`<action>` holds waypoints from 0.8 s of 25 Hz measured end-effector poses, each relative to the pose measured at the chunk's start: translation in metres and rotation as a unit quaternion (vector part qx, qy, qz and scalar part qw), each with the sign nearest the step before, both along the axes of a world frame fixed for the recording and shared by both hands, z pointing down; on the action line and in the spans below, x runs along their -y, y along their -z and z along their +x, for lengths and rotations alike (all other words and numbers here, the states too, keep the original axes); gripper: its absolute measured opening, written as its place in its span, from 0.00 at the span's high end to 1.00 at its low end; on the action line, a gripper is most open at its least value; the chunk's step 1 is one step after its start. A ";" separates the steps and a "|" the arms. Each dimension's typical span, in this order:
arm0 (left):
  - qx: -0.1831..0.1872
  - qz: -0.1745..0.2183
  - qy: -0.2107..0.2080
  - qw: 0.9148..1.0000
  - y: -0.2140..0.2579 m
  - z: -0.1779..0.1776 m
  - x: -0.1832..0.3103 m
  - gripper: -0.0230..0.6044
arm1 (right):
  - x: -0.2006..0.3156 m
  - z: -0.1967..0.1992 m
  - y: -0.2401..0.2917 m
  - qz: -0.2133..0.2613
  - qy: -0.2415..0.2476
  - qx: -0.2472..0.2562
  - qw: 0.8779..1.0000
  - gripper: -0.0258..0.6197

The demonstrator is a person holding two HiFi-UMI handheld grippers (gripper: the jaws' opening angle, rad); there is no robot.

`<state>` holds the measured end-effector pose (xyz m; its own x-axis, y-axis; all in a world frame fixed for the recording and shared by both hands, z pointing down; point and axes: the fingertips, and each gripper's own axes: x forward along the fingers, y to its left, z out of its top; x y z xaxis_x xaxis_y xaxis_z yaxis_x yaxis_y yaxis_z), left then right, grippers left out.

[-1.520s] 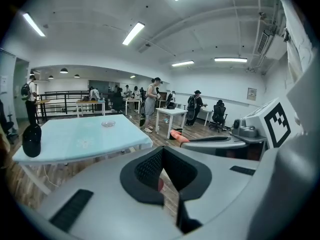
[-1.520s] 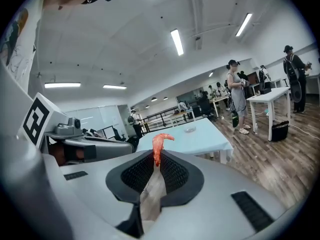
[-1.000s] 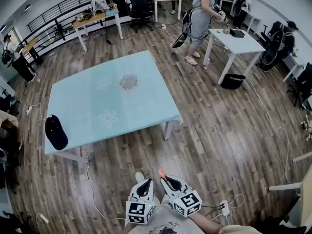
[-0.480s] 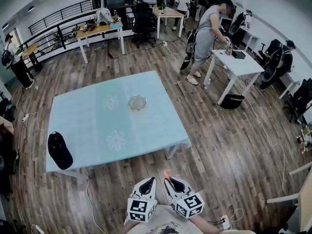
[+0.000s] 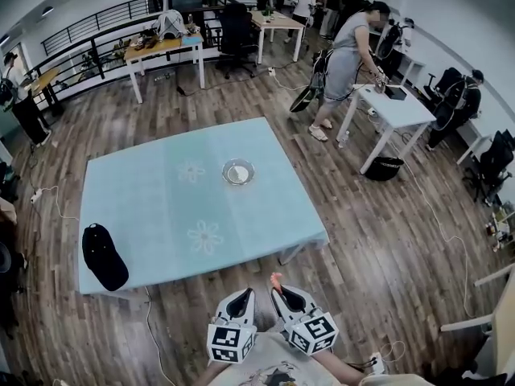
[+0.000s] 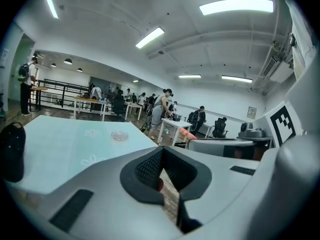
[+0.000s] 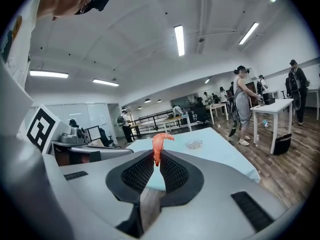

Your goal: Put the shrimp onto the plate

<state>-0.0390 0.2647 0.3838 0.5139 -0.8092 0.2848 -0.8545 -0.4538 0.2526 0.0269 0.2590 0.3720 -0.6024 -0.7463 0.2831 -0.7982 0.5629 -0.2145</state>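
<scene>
My right claw (image 7: 156,160) is clamped on the shrimp (image 7: 159,143) — the pads pinch its lower end, and the orange body sticks up past the tips, curling over to the right at the top. In the head view that claw sits low, close to my body, above the wood floor (image 5: 378,240), w/ the shrimp poking out ahead of the tips toward the table (image 5: 153,207). The shrimp is off the table, just short of its near edge.

My left claw (image 6: 161,156) has its jaws together w/ nothing between them. Through the slit below the pads I see only floor boards. It's held just beside the right claw, on its left, and both point roughly the same way, toward the table.

The plate (image 5: 238,171) — a small clear round dish — stands on the pale blue table, a bit right of centre and toward the far side, well apart from the shrimp. Two flower prints (image 5: 205,236) show on the cloth: one just left of the plate, the other nearer me. A black cap (image 5: 105,256) lies at the table's near left corner.

Past the table, far right, a person (image 5: 346,63) stands by a white desk (image 5: 394,107). More people are farther back among other desks, too small to tell apart
</scene>
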 end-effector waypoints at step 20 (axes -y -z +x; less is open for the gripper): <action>0.004 -0.022 0.041 0.999 -0.014 -0.010 0.113 0.95 | 0.126 -0.005 -0.015 -0.015 0.043 -0.004 0.999 0.87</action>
<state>-0.0493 0.1517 0.3981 0.4449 -0.8348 0.3242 -0.8900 -0.3717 0.2640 0.0222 0.1335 0.3867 -0.6616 -0.6830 0.3097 -0.7489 0.6233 -0.2252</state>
